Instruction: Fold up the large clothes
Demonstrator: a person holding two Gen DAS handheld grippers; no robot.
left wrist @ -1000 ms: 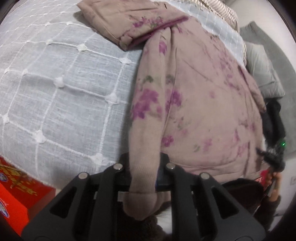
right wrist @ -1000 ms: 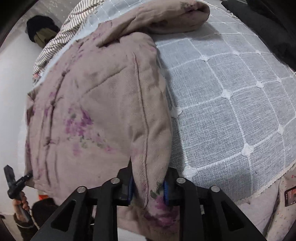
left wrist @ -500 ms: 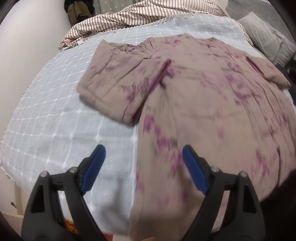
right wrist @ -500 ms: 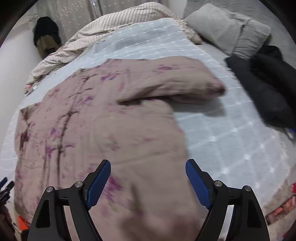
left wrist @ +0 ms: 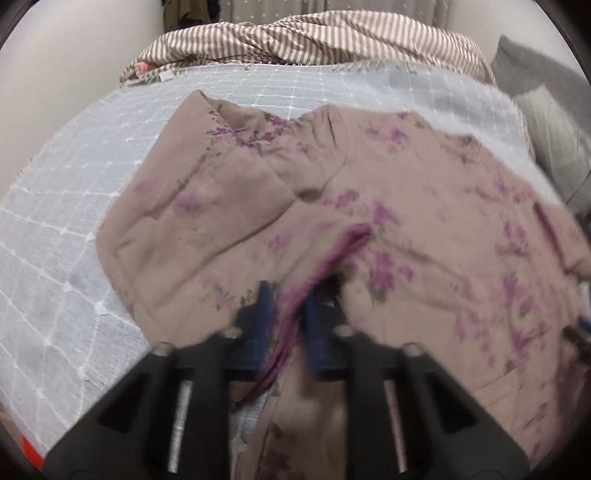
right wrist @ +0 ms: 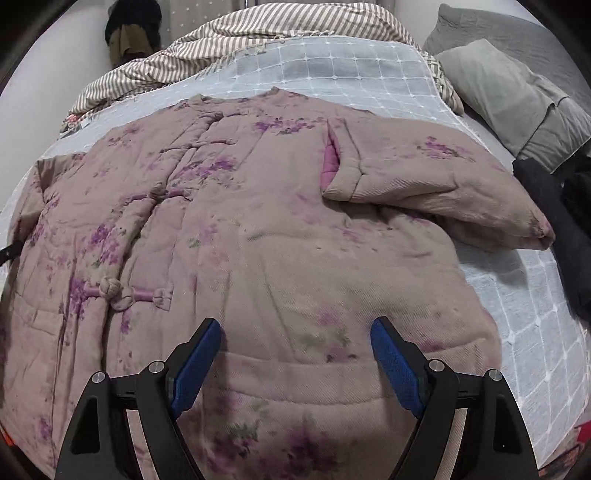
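Observation:
A padded dusty-pink jacket with purple flowers [right wrist: 280,236] lies spread front-up on the bed; it also shows in the left wrist view [left wrist: 424,206]. Both sleeves are folded in over the body: the left sleeve [left wrist: 192,221] and the right sleeve [right wrist: 436,181]. My left gripper [left wrist: 286,295] is shut on the magenta-lined cuff edge of the left sleeve [left wrist: 332,254]. My right gripper [right wrist: 295,332] is open and empty, hovering over the jacket's lower hem.
A light blue quilted cover [right wrist: 332,62] lies over the bed. A striped duvet [left wrist: 314,33] is bunched at the far end. Grey pillows [right wrist: 517,88] and dark clothes [right wrist: 565,206] lie at the right. A wall is on the left.
Both grippers let go of the jacket's hem and opened. The left then moved forward and closed on the left sleeve's cuff; the right stays open above the hem.

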